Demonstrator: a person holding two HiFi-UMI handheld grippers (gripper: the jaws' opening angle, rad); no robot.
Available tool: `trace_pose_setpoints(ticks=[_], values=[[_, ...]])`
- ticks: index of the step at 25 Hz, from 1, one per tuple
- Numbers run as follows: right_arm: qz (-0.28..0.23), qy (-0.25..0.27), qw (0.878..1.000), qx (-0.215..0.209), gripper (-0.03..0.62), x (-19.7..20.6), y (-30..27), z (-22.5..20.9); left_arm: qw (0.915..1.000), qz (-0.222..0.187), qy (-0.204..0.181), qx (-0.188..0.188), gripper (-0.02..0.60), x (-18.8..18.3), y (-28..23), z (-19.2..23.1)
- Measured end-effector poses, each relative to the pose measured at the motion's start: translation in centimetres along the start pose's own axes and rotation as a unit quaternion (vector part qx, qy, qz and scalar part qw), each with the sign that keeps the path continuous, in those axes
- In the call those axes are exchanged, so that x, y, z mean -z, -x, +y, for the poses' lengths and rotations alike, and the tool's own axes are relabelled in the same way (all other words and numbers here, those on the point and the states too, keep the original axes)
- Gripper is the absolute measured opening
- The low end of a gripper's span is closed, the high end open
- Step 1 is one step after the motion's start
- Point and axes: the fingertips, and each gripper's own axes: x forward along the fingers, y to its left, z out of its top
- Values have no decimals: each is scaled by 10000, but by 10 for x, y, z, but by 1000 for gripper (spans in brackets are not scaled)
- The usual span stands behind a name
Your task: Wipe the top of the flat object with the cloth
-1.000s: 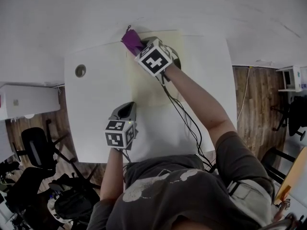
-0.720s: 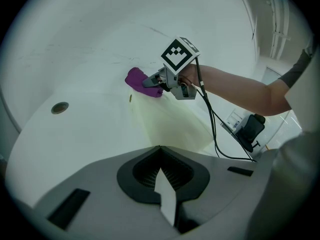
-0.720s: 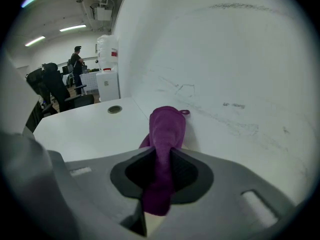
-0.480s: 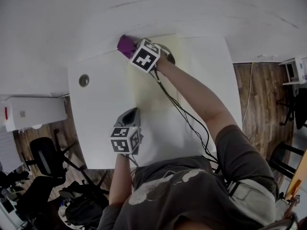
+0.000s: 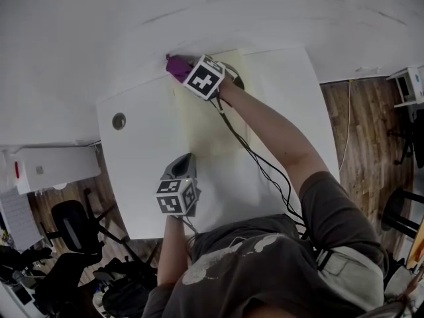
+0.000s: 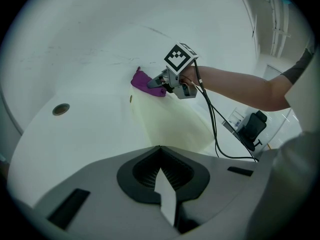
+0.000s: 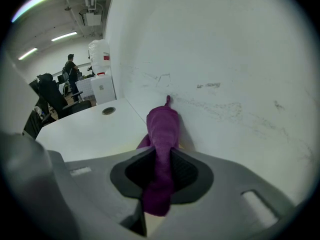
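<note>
A person stands at a white table pushed against a white wall, with a two-jaw gripper in each hand. A pale yellow flat sheet lies on the table, reaching from mid-table to the wall.

The right gripper is stretched out to the sheet's far left corner. Its jaws are clamped on a purple cloth. The cloth runs lengthwise between the pads, and its free end is bunched forward against the foot of the wall.

The left gripper sits low at the sheet's near edge, well apart from the cloth. Its jaws are drawn together and hold nothing that can be made out. Only a pale sliver shows in the gap, probably the surface below. A round cable hole lies in the table to the left of the sheet.

The cloth looks soft, light and limp. It will likely fold and trail rather than push stiffly, so the mid-length hold it has now, leaving a pad of fabric ahead of the jaws, seems right for wiping.

The sheet looks thin and light and may slide or ripple under a dragged cloth. Pressing down on its near edge with the free gripper would probably steady it.
</note>
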Motion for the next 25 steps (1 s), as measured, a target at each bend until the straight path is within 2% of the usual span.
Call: trace_pose_setpoints(ticks=[25], values=[[302, -813, 9923, 884, 74, 83, 61, -77, 9997, 128, 180, 39, -3, 1, 1, 0]])
